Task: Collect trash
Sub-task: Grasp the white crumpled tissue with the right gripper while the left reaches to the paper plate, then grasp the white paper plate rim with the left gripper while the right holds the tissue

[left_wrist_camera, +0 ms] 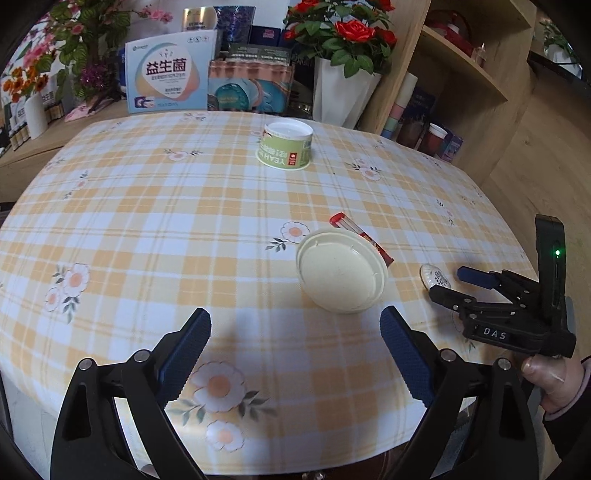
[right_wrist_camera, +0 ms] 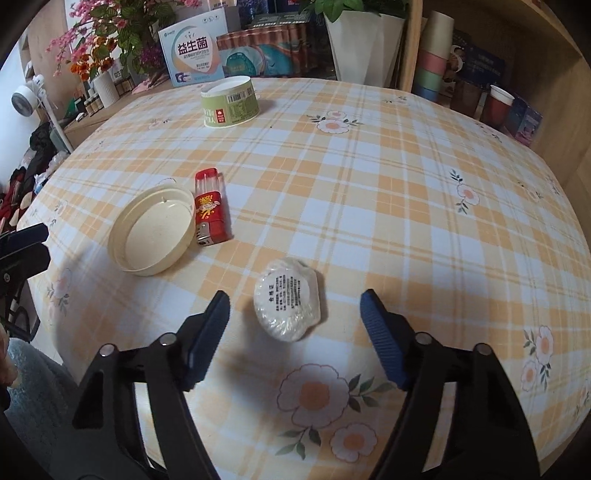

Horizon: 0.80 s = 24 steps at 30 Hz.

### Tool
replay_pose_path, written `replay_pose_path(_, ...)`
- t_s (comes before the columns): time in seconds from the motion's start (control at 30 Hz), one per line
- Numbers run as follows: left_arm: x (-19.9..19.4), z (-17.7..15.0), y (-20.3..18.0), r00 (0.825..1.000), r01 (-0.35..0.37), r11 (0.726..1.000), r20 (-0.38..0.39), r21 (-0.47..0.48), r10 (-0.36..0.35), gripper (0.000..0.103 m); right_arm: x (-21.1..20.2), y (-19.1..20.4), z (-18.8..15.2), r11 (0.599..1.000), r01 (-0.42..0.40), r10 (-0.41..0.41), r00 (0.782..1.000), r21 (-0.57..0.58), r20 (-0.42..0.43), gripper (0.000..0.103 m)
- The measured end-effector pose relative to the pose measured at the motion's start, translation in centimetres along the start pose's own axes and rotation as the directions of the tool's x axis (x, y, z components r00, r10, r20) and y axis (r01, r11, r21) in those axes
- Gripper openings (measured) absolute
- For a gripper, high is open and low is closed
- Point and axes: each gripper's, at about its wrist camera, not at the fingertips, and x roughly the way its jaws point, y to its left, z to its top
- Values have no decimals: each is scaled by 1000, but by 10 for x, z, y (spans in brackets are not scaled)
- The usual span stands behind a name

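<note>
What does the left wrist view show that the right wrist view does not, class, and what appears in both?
Only the left wrist view shows red roses and the whole right tongs with the hand holding them. Only the right wrist view shows the printed label on the white wrapped packet and the full red lighter. Both show the checked tablecloth, the upturned cream lid and the green cup standing upside down.

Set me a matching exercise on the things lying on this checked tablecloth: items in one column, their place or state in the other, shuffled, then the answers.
1. green paper cup
2. cream lid
3. red lighter
4. white wrapped puck

A. ahead of the right gripper, between its open jaws
B. upside down, at the far side
C. lying against the lid's edge
D. inner side up, near the left gripper

Pairs: 1-B, 2-D, 3-C, 4-A
</note>
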Motion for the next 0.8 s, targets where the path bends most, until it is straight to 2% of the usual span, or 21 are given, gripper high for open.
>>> replay_pose_path(0.2, 24, 5, -5, 998, 36, 998, -45, -42, -38, 76, 8, 5, 1, 1000, -14, 14, 1000, -14, -19, 54)
replay_pose_path(0.23, 27, 6, -6, 998, 36, 998, -49, -43, -38, 76, 8, 5, 1, 1000, -10, 9, 1000, -14, -16, 44)
replay_pose_path(0.27, 30, 7, -7, 998, 35, 998, -52, -43, -37, 74, 7, 4, 1, 1000, -11, 10, 1000, -9, -14, 40)
replay_pose_path(0.33, 37, 10, -8, 998, 29, 998, -61, -48, -32, 70, 7, 3, 0, 1000, -24, 24, 1000, 5, -16, 40)
replay_pose_path(0.5, 55, 20, -5, 996, 2, 997, -91, -80, -9, 52, 2, 0, -2, 999, -42, 42, 999, 24, -2, 40)
replay_pose_path(0.63, 65, 25, -7, 994, -39, 997, -103, -60, 33, 40, -4, -1, -4, 997, -54, 53, 999, 47, 11, 40)
replay_pose_path(0.7, 70, 26, -5, 993, -59, 996, -111, -69, 51, 25, -7, -1, -5, 997, -59, 59, 998, 52, 14, 40)
replay_pose_path(0.73, 71, 26, -4, 992, -65, 995, -114, -71, 56, 22, -8, -1, -6, 997, -62, 61, 998, 54, 15, 40)
replay_pose_path(0.8, 72, 27, -4, 991, -71, 995, -114, -64, 64, 6, -10, 0, -8, 996, -66, 65, 998, 61, 17, 40)
